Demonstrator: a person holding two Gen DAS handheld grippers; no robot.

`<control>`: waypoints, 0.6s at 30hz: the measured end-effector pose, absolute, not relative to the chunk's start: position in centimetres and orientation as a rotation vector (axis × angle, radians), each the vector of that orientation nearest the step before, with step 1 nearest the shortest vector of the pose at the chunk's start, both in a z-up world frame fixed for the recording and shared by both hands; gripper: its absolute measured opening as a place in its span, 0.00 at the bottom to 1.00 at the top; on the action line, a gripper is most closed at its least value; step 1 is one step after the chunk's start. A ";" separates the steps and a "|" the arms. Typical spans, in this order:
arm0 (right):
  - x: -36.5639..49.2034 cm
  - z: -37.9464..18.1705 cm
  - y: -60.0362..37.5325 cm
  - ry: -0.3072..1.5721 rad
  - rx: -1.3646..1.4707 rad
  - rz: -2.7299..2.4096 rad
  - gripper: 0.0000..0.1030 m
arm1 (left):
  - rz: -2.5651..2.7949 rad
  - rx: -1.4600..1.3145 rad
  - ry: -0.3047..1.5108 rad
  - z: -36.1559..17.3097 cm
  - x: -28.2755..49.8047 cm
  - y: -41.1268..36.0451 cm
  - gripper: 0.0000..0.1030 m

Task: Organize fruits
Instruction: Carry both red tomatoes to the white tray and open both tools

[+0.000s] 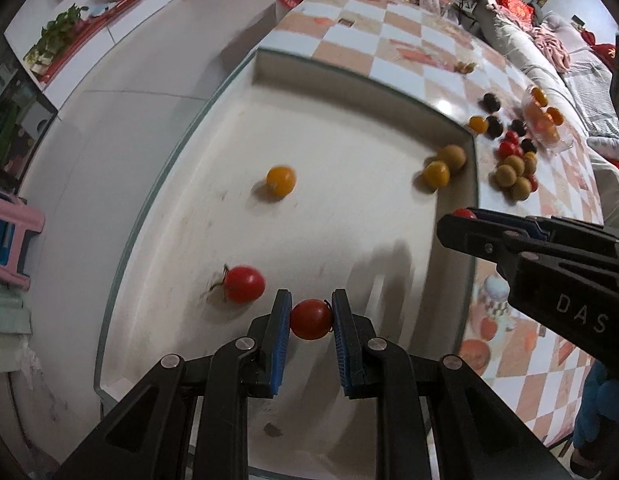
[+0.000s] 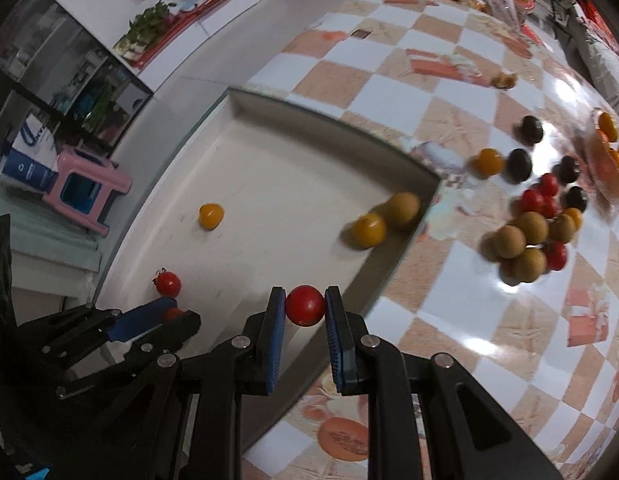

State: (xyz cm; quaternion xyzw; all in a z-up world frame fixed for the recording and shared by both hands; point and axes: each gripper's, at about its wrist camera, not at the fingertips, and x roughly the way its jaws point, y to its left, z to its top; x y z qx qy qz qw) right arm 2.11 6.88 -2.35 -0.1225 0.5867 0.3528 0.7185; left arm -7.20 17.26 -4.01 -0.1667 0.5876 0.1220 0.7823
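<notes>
You had a checkered orange-and-white table (image 2: pixel 449 52) with a shallow white tray (image 1: pixel 349 248) sitting at its edge. Right on the cloth beside the tray was a loose pile of fruit (image 2: pixel 529 220), red, dark, yellow and brownish, plus a clear dish (image 2: pixel 605 160) of orange ones.

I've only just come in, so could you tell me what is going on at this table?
A person is sorting small fruits with two handheld grippers. The left gripper and the right gripper are each shut on a red cherry tomato, both held over the white tray. One red tomato, two orange ones and a brownish fruit already lie in the tray. A mixed pile of fruit still waits on the checkered tablecloth beside it.
</notes>
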 end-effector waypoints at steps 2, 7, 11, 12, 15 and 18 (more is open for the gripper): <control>1.8 -2.9 7.4 1.313 -0.282 0.785 0.21 | 0.269 -0.361 1.280 -4.6 -7.5 17.4 0.21; 1.4 -4.3 8.2 1.346 -0.306 0.787 0.21 | 0.273 -0.361 1.304 -5.5 -8.0 17.7 0.21; 1.4 -5.2 8.8 1.363 -0.322 0.787 0.21 | 0.269 -0.364 1.310 -5.7 -8.2 17.7 0.21; 1.3 -5.3 8.9 1.366 -0.326 0.785 0.21 | 0.271 -0.362 1.310 -5.7 -8.2 17.7 0.21; 1.4 -5.8 9.0 1.376 -0.328 0.779 0.21 | 0.274 -0.352 1.314 -5.6 -8.1 17.6 0.22; 1.4 -5.8 9.0 1.373 -0.330 0.780 0.21 | 0.277 -0.345 1.321 -5.7 -8.1 17.5 0.22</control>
